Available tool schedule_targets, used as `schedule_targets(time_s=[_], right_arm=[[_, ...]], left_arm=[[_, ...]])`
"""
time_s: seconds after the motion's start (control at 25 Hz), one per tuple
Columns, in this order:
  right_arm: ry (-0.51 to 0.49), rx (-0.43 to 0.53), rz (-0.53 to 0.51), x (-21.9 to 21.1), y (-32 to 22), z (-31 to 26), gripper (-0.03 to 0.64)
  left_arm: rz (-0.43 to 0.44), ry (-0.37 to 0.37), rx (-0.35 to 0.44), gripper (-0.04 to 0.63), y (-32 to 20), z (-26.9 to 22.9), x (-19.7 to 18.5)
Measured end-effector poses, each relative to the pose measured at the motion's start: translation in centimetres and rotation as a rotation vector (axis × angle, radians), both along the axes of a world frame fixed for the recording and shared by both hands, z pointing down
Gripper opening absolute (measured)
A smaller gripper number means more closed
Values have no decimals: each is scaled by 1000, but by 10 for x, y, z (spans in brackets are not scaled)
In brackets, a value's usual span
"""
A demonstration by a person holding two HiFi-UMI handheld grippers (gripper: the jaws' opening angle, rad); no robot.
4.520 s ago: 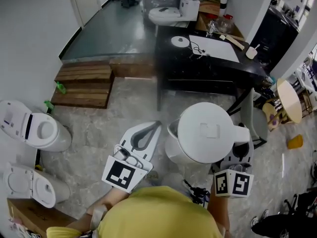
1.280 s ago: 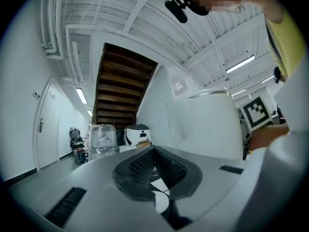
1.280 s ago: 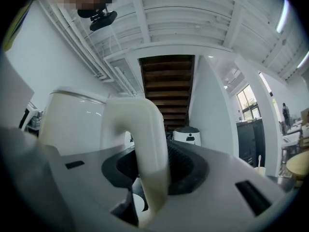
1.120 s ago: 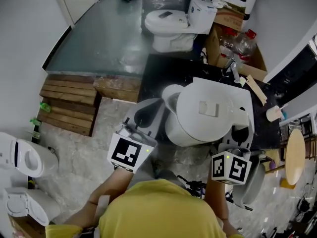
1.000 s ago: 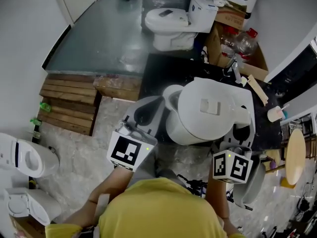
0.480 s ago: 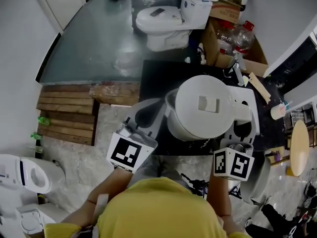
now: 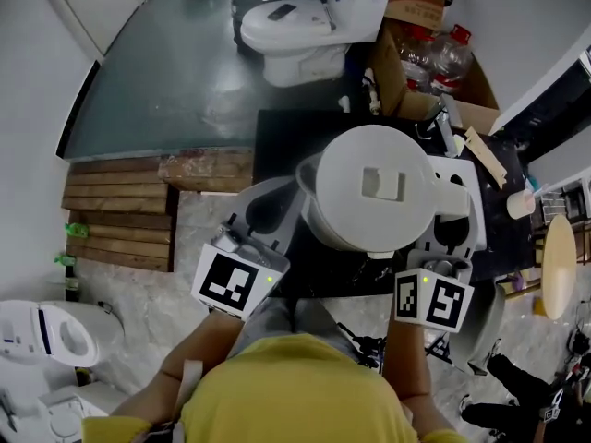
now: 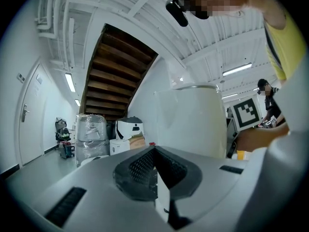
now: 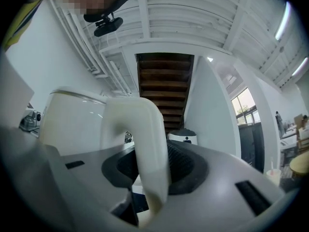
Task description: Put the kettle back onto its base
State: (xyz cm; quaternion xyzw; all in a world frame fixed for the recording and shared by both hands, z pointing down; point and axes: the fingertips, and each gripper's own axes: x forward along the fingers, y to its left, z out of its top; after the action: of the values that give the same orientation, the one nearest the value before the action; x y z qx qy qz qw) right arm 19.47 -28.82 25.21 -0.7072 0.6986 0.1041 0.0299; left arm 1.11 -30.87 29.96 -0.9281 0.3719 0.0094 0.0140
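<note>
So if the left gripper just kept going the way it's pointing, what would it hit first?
The left gripper would probably graze the kettle, close on its right; depth is hard to judge.

Probably a storeroom or workshop rather than a home. Loose toilets [image 7: 295, 26] stand on a bare floor near wooden pallets [image 7: 115, 220], a cardboard box [image 7: 392, 63] of plastic bottles [image 7: 448, 49], a black table [image 7: 277, 141] and a plastic-wrapped bundle [image 8: 91, 134] below open stairs [image 8: 116, 76].
</note>
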Motion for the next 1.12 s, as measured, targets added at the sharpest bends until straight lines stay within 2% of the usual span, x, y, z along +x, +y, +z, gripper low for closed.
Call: schedule_targets(time_s=[0.68, 1.12], right_arm=[[-40, 3, -40, 6, -39, 29, 138], [-46, -28, -51, 3, -58, 55, 138]], left_arm=[[-69, -38, -41, 5, -32, 26, 6], [-93, -76, -57, 5, -48, 48, 2]])
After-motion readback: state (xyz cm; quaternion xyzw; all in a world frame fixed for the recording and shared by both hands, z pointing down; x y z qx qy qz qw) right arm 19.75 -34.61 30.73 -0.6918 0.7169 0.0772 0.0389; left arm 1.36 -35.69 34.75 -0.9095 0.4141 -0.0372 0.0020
